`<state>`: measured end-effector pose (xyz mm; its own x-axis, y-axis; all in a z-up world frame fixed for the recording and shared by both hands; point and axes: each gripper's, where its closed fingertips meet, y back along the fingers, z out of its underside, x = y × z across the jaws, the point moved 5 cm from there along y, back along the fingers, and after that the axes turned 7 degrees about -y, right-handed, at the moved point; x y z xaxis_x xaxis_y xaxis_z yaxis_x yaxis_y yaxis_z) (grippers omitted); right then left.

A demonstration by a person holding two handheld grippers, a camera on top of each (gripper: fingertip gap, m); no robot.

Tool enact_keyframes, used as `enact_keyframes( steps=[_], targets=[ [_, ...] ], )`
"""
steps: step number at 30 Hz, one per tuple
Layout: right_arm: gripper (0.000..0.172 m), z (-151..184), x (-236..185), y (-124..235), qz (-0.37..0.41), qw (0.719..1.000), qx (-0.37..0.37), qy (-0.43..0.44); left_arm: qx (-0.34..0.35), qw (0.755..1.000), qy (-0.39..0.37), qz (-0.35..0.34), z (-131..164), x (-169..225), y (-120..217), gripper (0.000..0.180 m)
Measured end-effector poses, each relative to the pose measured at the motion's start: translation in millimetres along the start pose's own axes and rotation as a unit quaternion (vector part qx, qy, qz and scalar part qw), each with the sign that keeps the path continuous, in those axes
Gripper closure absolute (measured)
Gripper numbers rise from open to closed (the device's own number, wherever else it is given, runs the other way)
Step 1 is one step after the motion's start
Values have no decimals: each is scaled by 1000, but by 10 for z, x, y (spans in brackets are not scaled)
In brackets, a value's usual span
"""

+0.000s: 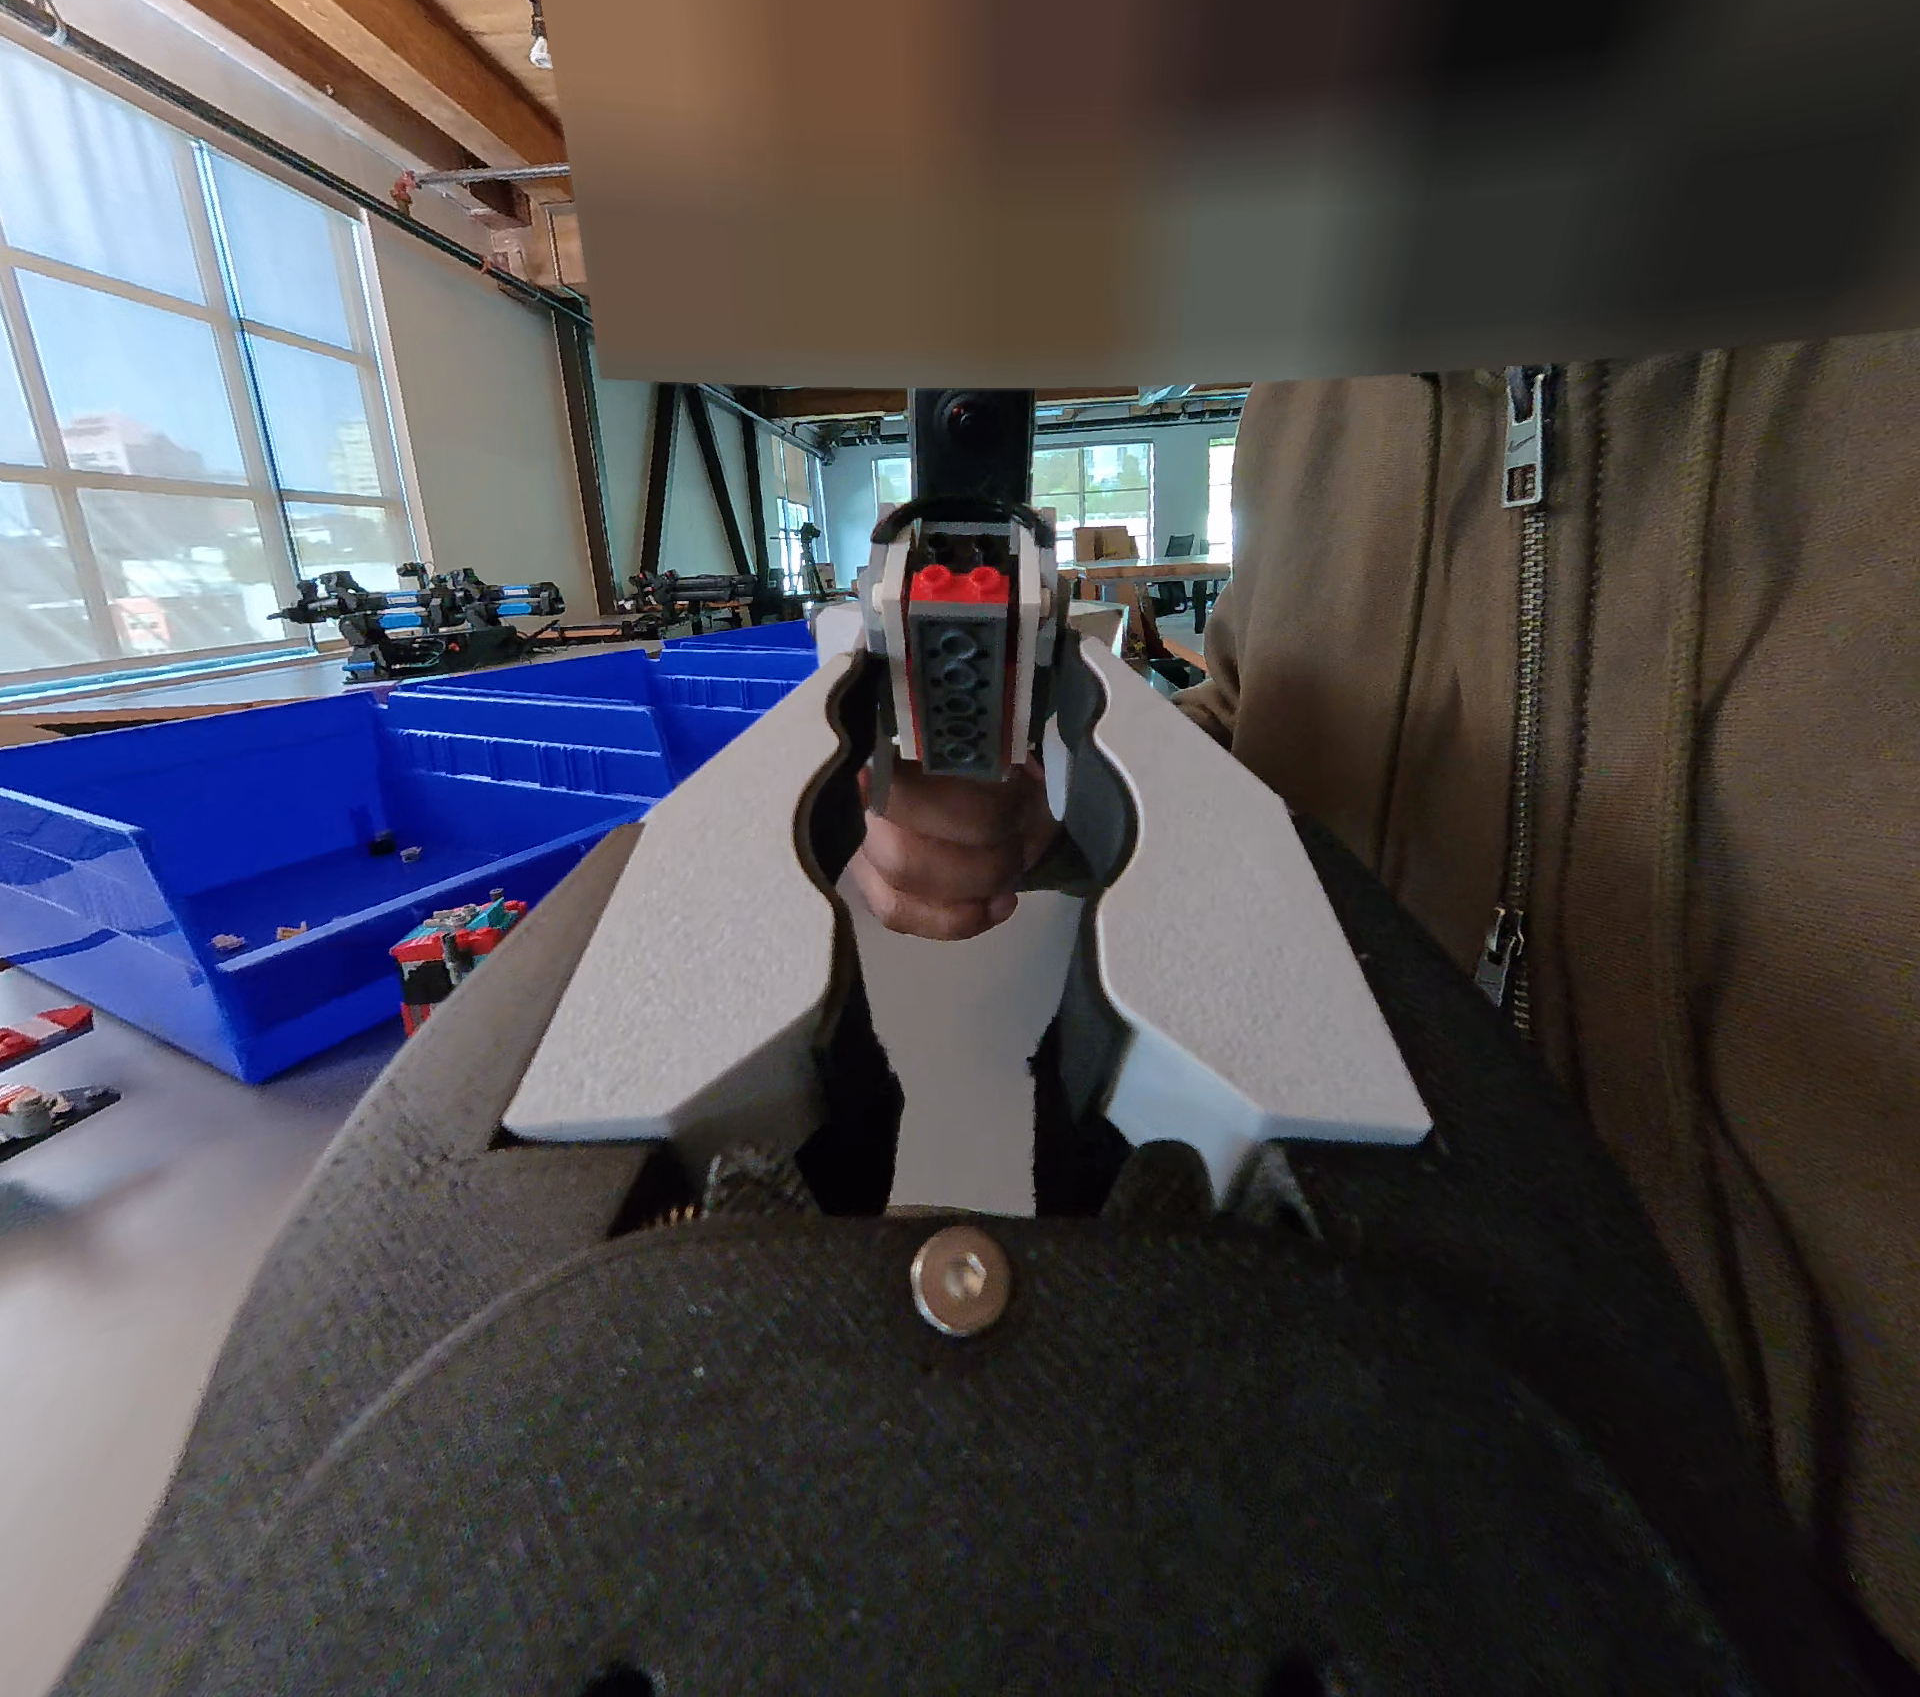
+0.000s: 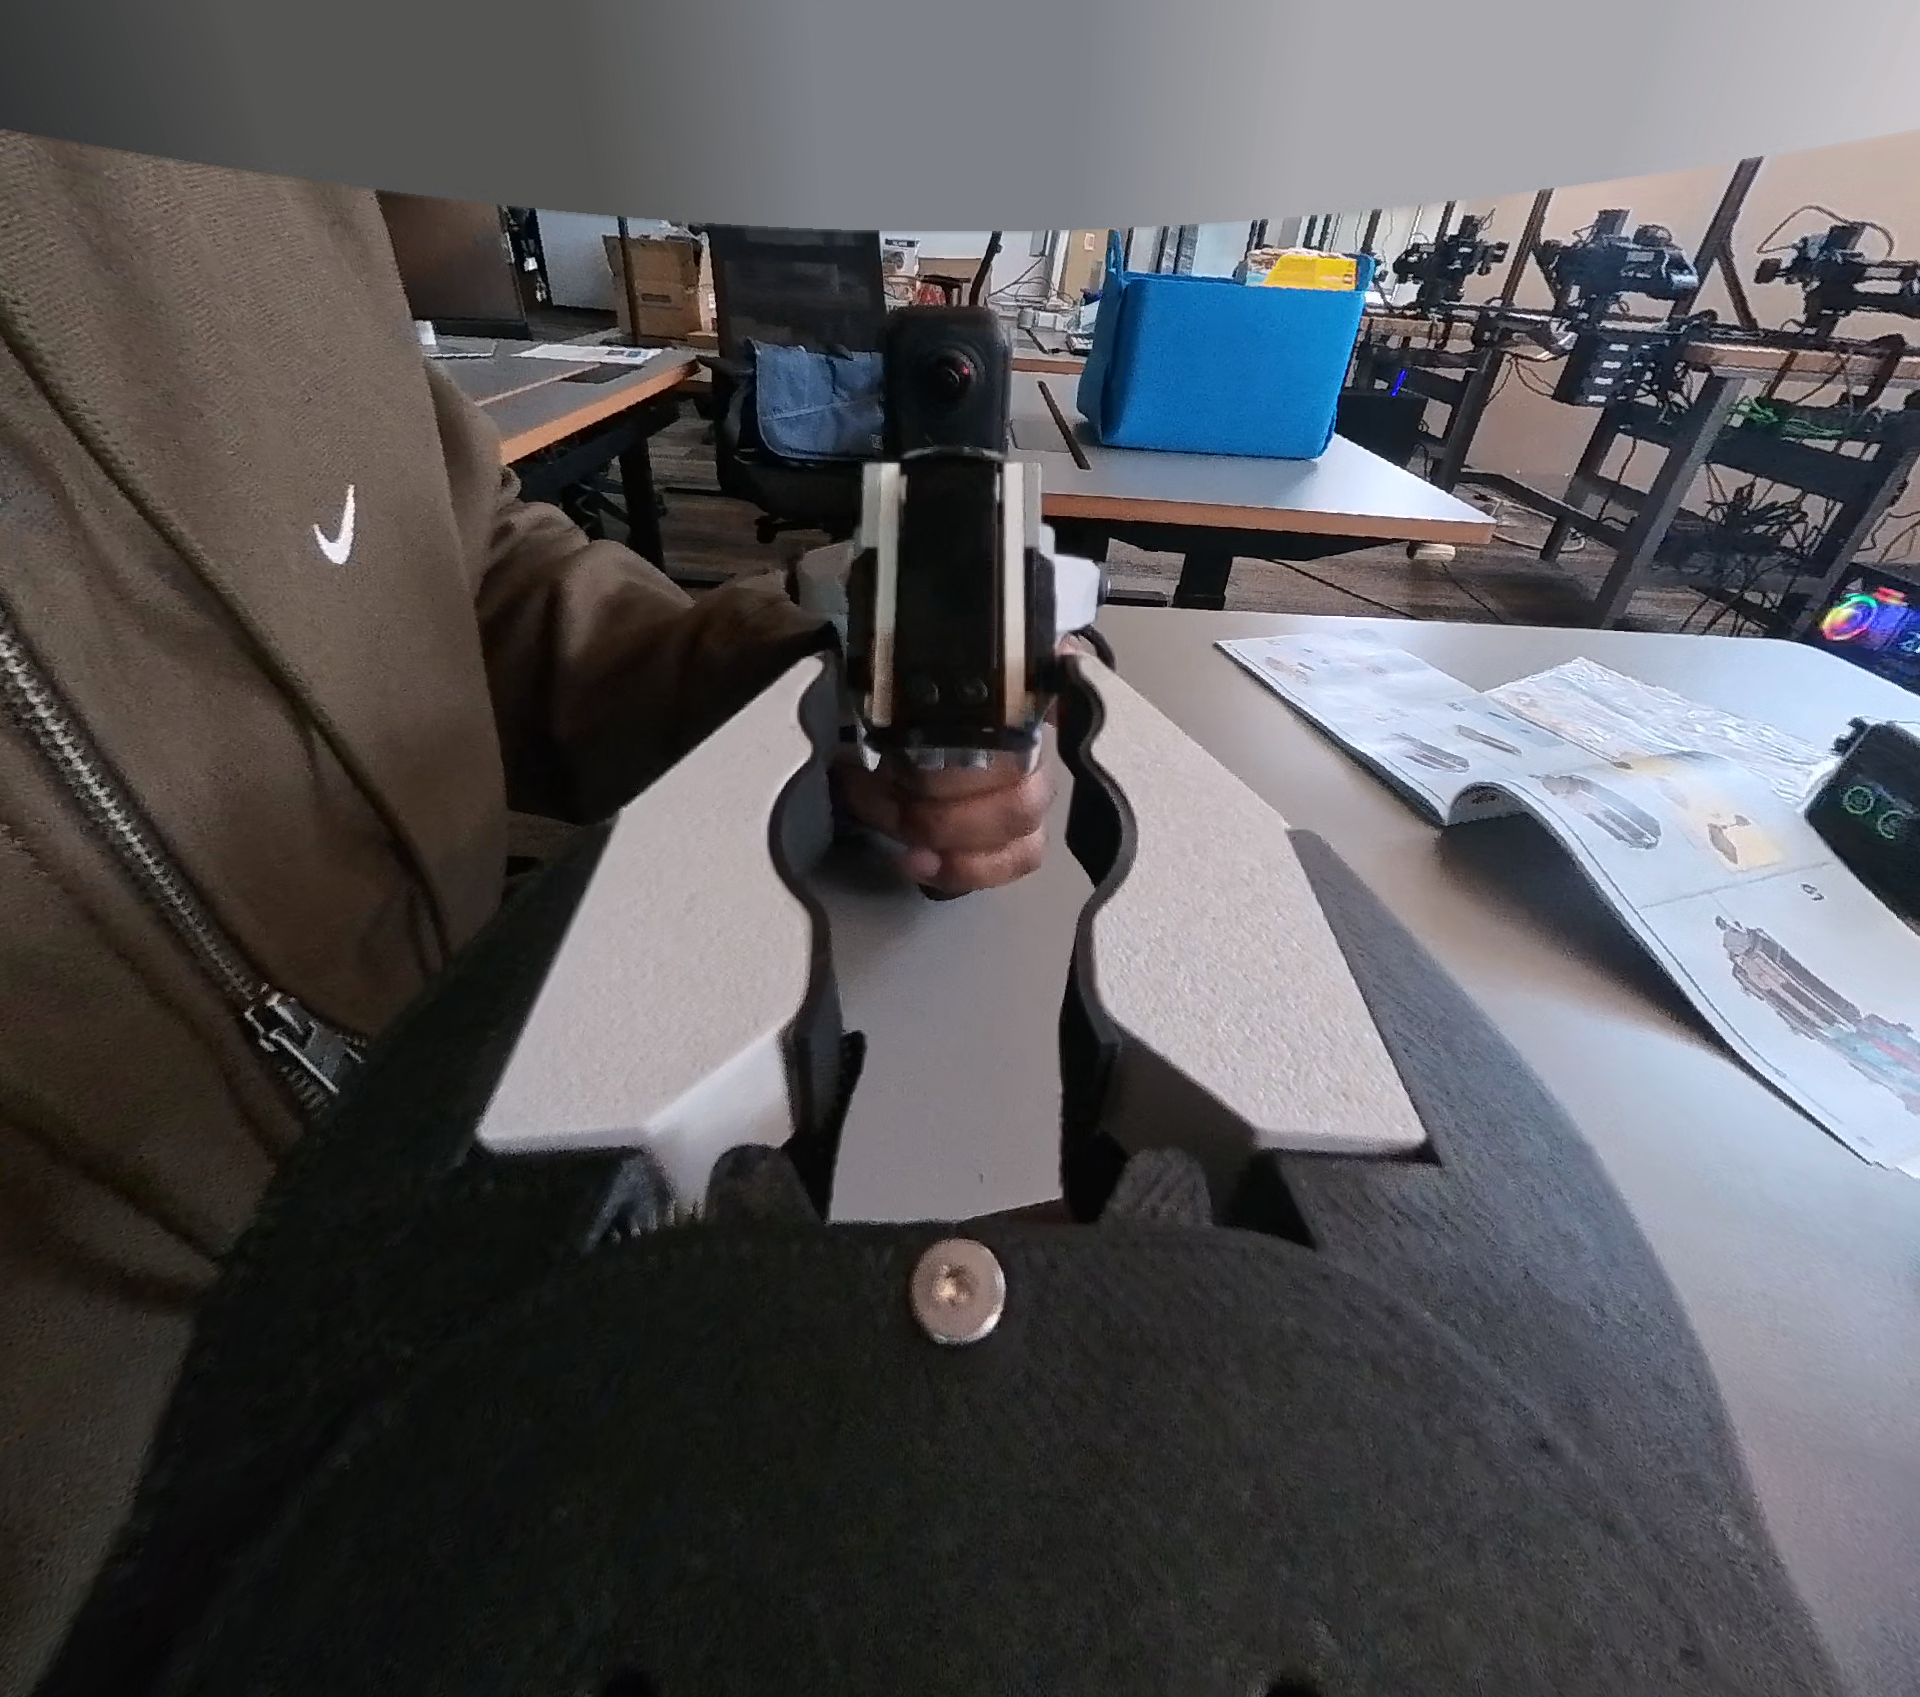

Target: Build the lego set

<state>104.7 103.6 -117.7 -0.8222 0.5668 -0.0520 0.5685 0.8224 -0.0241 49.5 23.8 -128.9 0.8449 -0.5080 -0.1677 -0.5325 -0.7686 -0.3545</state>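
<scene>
Where left jaws and right jaws meet, each pinches an end of the brick model [image 1: 961, 681].

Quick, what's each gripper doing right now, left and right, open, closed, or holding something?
Left gripper: closed on one end of a toy brick model.
Right gripper: closed on the other end of that model.
</scene>
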Motion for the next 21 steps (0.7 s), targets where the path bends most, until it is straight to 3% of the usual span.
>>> enact_keyframes(
  steps=[21],
  targets=[
    [130,14,10,15,-2,1000,-7,14,-9,1000,1,5,28,5,-11,146]
  ],
)
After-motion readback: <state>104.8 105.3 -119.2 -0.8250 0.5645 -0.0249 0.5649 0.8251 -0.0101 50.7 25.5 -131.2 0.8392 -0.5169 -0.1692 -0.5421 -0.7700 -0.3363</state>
